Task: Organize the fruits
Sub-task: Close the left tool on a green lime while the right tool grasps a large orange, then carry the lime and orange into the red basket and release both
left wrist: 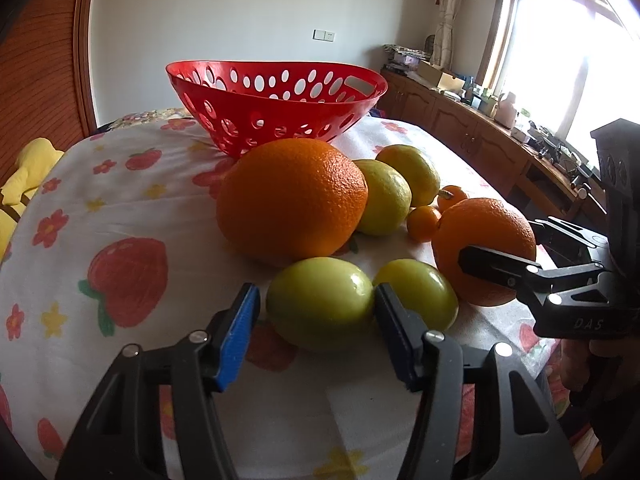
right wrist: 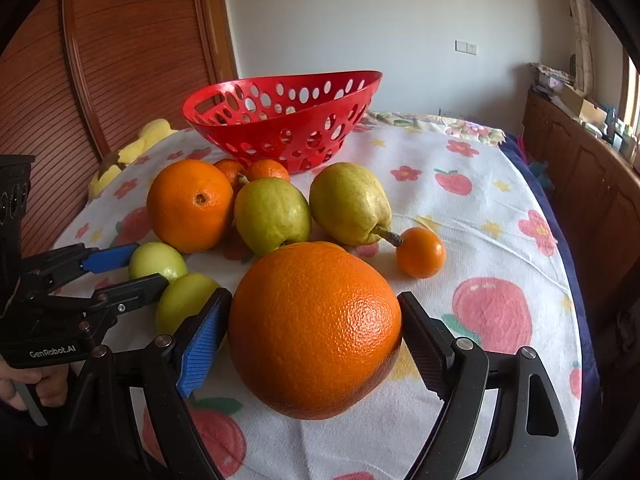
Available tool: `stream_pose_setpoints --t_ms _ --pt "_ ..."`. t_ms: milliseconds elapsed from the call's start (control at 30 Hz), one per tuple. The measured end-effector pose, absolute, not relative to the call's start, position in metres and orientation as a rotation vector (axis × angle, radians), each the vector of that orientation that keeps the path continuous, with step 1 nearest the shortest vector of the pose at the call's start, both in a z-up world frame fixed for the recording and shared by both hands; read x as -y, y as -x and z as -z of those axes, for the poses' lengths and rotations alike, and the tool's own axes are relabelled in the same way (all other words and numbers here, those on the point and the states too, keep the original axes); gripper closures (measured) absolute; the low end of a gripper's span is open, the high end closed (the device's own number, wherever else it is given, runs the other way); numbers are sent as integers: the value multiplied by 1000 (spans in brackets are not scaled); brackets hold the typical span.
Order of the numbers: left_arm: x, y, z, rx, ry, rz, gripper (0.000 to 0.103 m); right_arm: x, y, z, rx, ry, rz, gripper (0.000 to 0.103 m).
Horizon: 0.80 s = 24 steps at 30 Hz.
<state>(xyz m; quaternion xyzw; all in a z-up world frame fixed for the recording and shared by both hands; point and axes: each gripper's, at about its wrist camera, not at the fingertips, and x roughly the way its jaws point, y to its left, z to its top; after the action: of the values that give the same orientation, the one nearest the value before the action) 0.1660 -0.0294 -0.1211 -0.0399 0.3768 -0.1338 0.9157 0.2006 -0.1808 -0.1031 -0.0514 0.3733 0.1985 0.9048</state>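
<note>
Left gripper (left wrist: 318,316) — jaws straddle a small green fruit (left wrist: 320,302); the right pad touches its skin, while a thin gap shows at the blue left pad, so no full pinch is visible.

Right gripper (right wrist: 314,332) — jaws set wide around a large orange (right wrist: 314,330), both pads against its sides, pinching it.

Second green fruit (left wrist: 418,292) — just right of the left gripper's right finger, touching the first, and just left of the right gripper's blue pad.

Second orange (left wrist: 292,206) — directly beyond the left gripper, behind the green fruit it straddles.

Two pears (right wrist: 272,214) (right wrist: 348,208) — beyond the right gripper, side by side past the held orange.

Small tangerine (right wrist: 420,252) — beyond and right of the right gripper, at the tip of the right pear's stem. Two more tangerines (right wrist: 266,170) lie further back, near the basket.

Red perforated basket (left wrist: 276,108) — farthest from both grippers, behind all the fruit; no fruit can be seen inside it.

Tablecloth (left wrist: 132,208) — white, printed with strawberries and flowers, under everything.
</note>
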Motion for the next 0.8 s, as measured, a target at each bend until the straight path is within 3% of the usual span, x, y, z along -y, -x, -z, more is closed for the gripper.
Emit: stream_pose_setpoints --t_ms 433,567,800 --pt "27 -170 123 -786 91 281 39 183 -203 113 -789 78 -405 17" --pt "26 -168 122 -781 99 309 48 183 -203 113 -791 81 -419 17" --pt "30 -159 119 -767 58 289 49 185 -204 113 -798 72 -427 17"
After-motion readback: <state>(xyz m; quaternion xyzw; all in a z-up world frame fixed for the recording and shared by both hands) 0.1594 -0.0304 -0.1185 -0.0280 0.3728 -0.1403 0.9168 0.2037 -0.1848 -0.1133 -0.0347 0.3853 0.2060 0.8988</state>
